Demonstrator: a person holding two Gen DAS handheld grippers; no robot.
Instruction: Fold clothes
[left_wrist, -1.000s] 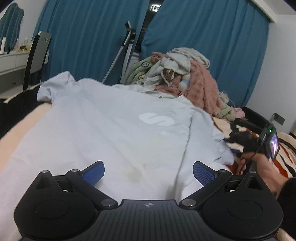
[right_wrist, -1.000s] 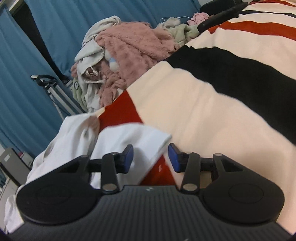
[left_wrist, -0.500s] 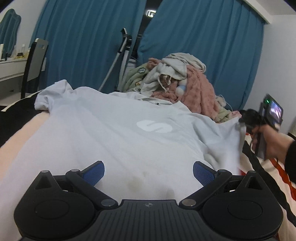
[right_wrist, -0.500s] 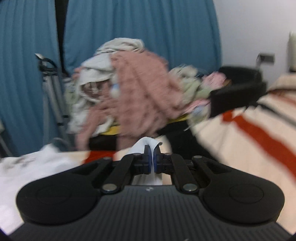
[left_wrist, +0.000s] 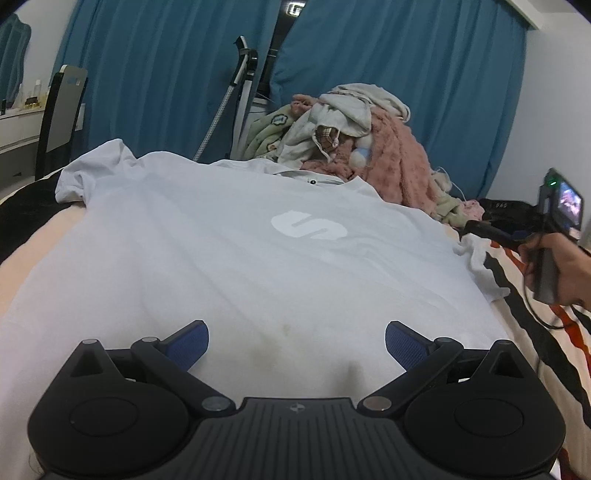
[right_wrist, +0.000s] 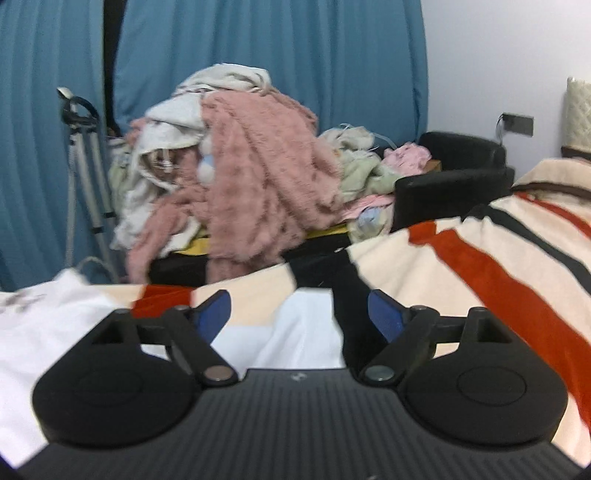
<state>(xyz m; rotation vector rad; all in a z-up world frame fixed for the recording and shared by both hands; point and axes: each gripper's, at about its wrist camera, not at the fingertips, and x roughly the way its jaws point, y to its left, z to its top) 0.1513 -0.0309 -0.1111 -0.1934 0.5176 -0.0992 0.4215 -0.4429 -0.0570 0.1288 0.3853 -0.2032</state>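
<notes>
the white t-shirt (left_wrist: 229, 258) lies flat on the striped blanket (right_wrist: 498, 266), the left gripper (left_wrist: 297, 341) over its hem, fingers wide apart. only that view shows the right gripper (left_wrist: 491, 232) beside the sleeve; the right camera shows its fingers apart over the sleeve (right_wrist: 295, 325) and the pile of clothes (right_wrist: 240, 166) beyond the blanket.

Hidden, cropped and blurred parts

The gripper body covers the near hem of the white T-shirt (left_wrist: 229, 266) in the left wrist view, and the picture's left edge crops the shirt's side. The person's hand (left_wrist: 565, 269) runs off the right edge, so only part of it and of the right gripper (left_wrist: 495, 234) shows, its fingertips hard to make out. The right wrist view is softly blurred: the clothes pile (right_wrist: 236, 170) lacks detail, and the sleeve (right_wrist: 295, 332) passes under the gripper body.
</notes>
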